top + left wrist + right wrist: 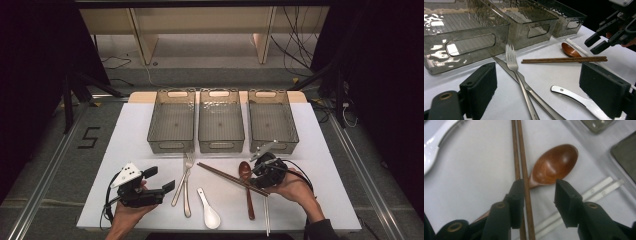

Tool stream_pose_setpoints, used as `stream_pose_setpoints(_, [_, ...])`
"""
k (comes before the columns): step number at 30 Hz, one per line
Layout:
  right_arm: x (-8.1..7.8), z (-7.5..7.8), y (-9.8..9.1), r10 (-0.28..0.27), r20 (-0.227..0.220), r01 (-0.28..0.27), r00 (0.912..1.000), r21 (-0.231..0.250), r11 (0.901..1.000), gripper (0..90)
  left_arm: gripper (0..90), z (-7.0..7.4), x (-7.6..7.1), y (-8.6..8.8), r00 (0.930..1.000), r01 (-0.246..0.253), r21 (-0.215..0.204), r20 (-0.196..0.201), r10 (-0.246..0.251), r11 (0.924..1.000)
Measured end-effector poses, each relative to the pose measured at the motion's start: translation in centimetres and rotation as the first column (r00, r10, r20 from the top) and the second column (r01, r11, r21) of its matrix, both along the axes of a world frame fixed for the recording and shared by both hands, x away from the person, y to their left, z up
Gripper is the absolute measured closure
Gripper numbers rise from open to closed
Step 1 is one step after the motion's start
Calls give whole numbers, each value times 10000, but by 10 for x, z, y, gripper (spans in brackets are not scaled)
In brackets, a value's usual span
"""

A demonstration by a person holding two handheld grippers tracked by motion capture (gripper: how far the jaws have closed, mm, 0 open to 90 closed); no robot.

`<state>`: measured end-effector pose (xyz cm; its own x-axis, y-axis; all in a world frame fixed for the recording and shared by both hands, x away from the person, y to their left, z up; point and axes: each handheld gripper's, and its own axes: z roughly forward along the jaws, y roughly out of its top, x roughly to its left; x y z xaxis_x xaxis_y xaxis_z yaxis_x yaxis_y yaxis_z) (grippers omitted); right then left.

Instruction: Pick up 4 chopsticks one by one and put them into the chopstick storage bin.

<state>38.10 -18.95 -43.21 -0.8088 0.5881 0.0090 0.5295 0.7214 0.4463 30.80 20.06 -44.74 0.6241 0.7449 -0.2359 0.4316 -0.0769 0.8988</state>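
Black pads on your right gripper (261, 161) hang over the wooden spoon (246, 180) in the high view, just in front of the right-hand bin (272, 120). Your left gripper (161, 180) rests near the table's front edge with its jaws spread, nothing between them. Three smoky see-through plastic bins stand side by side at the back, the left bin (171, 120), the middle bin (221, 120) and the right one (all of them bare inside). On the white table (130, 130) lie a steel fork (187, 162), a white ceramic spoon (208, 210) and a pair of dark wooden chopsticks (220, 173).

From the left gripper view, your left jaws stand wide apart, framing the fork (512, 62), the brown chopsticks (564, 60) lying level, and the glossy bowl of the wooden spoon (570, 50). The bins' walls are rippled, with slot handles cut in.

From the right gripper view, your right gripper (537, 195) is part open, its jaws astride the spoon's neck and the chopsticks (520, 150); whether the pads yet touch either I cannot tell. The spoon (555, 163) is reddish, smooth and oval. Two white chopsticks (599, 188) lie beside it.
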Motion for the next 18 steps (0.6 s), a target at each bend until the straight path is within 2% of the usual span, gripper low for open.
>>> stream_pose_setpoints(10, [2,-10,0,238,-442,-256,9987,-401,9989,691,141,0,0,0,10000,-3,39,-14,3,10000])
stream_pose_setpoints(18, [3,-13,4,397,-548,-430,9977,-610,9972,707,141,0,0,0,10000,-13,21,-7,13,10000])
